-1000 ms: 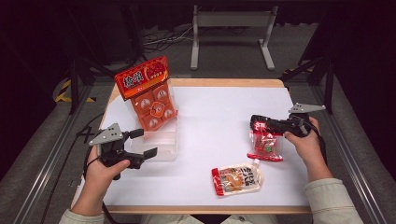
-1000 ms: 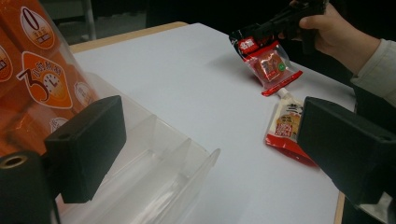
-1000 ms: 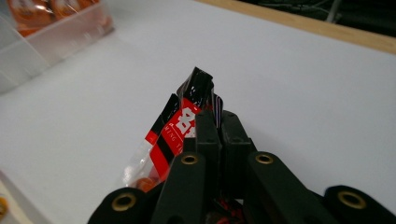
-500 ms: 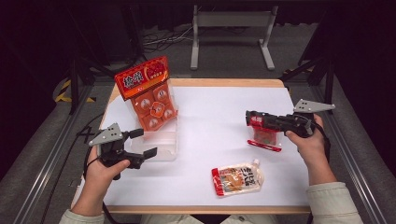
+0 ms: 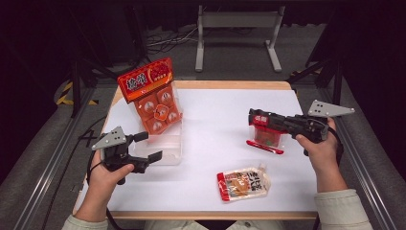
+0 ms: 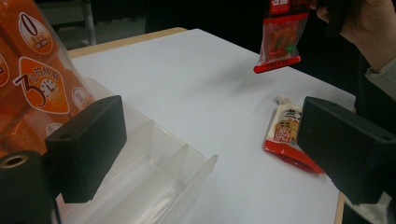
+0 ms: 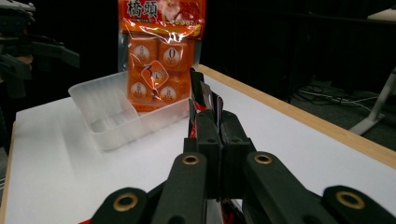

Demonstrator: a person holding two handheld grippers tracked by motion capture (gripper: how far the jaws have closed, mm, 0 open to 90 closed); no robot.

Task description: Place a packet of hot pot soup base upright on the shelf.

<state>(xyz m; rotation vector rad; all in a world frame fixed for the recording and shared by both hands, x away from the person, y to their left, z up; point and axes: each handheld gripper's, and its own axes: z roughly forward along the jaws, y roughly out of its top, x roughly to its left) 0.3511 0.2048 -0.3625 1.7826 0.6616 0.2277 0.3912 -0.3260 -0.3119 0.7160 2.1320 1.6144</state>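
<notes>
My right gripper (image 5: pixel 253 116) is shut on the top edge of a small red snack packet (image 5: pixel 266 138), which hangs just above the white table at the right. In the right gripper view the jaws (image 7: pixel 214 121) pinch the packet (image 7: pixel 201 100) tightly. The left gripper view shows the packet (image 6: pixel 280 39) dangling in the air. My left gripper (image 5: pixel 149 146) stands open at the front edge of a clear plastic tray (image 5: pixel 165 148), with nothing between its fingers. A tall orange package (image 5: pixel 152 98) stands upright in the tray. A flat spouted pouch (image 5: pixel 243 184) lies near the table's front.
The wooden table edge (image 5: pixel 230 85) runs along the back, with a metal stand (image 5: pixel 237 21) on the floor beyond. Dark rails flank both sides. White table surface lies bare between the tray and the hanging packet.
My right gripper has risen with the red packet, lifting its bottom edge off the table. The left gripper has stayed in place beside the tray.
</notes>
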